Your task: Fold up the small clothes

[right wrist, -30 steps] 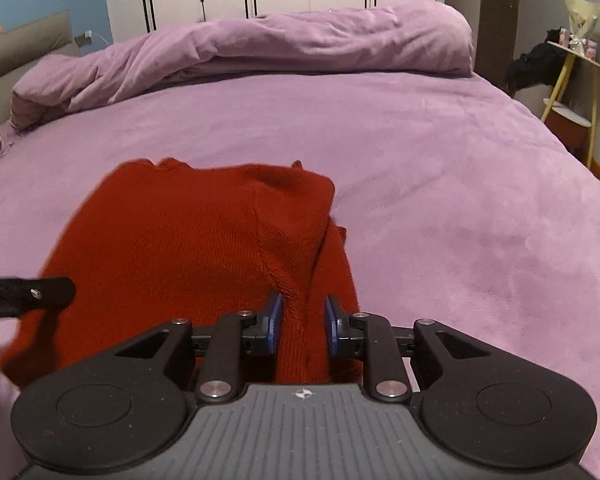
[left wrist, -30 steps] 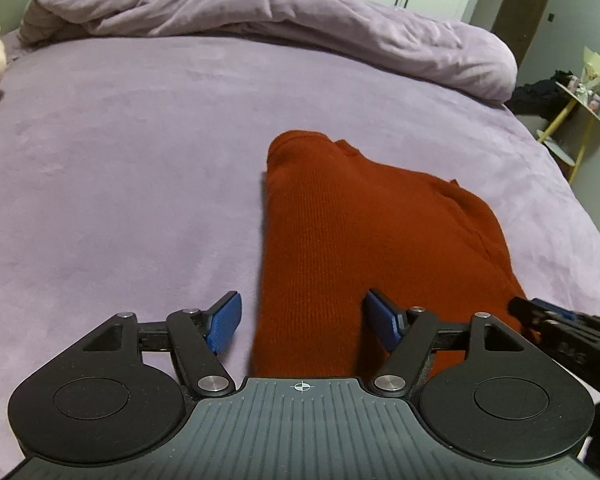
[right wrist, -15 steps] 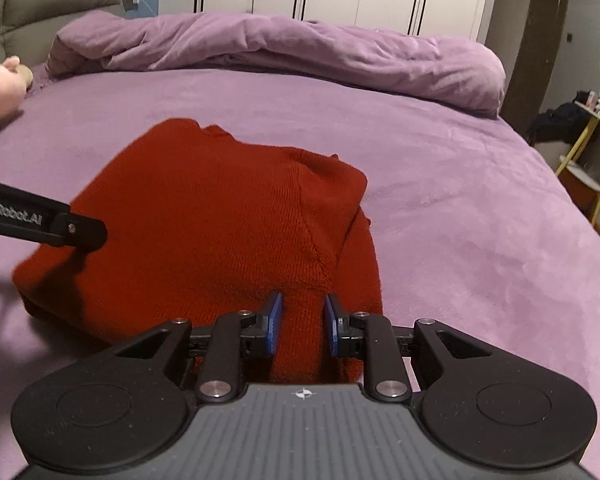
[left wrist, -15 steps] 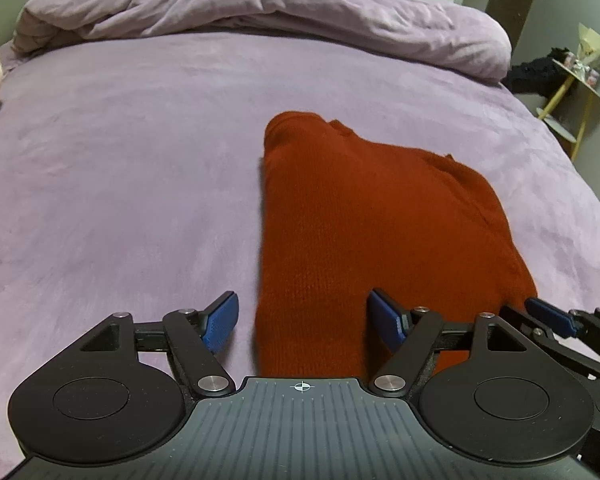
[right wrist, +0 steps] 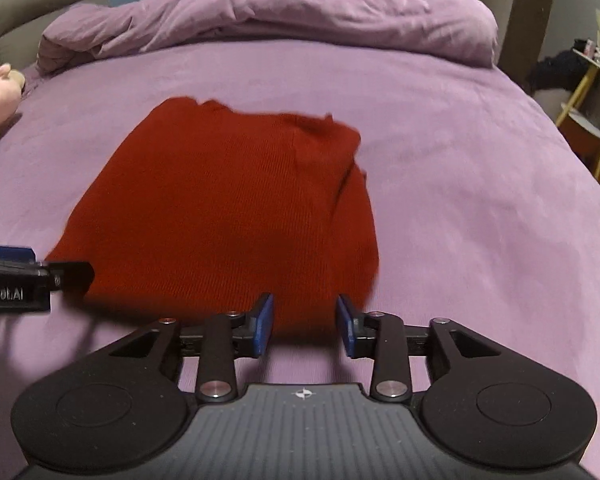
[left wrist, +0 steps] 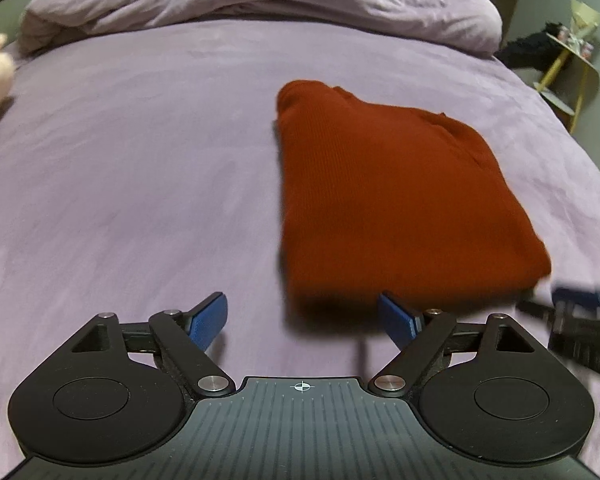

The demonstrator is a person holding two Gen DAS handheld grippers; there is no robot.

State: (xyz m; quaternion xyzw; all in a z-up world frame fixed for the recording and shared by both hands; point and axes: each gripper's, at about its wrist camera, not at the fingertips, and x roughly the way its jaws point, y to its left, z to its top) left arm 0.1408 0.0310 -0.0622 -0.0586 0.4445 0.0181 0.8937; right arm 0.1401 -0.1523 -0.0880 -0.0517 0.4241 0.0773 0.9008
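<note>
From the left wrist view, the left gripper [left wrist: 302, 316] hovers low over the bed [left wrist: 140, 184] with its jaws spread wide and nothing between them. The red knitted garment [left wrist: 392, 200] lies folded into a compact block on the purple cover, ahead and to the right; its near edge sits just beyond the right blue pad. The right gripper [left wrist: 580, 320] shows blurred at the right margin, near the garment's near right corner. A rolled duvet [left wrist: 260, 4] lies along the far end of the bed.

From the right wrist view, the right gripper [right wrist: 305, 330] has its jaws moderately apart and empty, just short of the garment's [right wrist: 228, 208] near hem. The left gripper [right wrist: 32, 280] reaches in from the left by the near left corner.

The knit looks soft, light and limp, likely to sag and slip out of its layers if lifted. Pinching all layers at the two near corners seems the safest hold.
</note>
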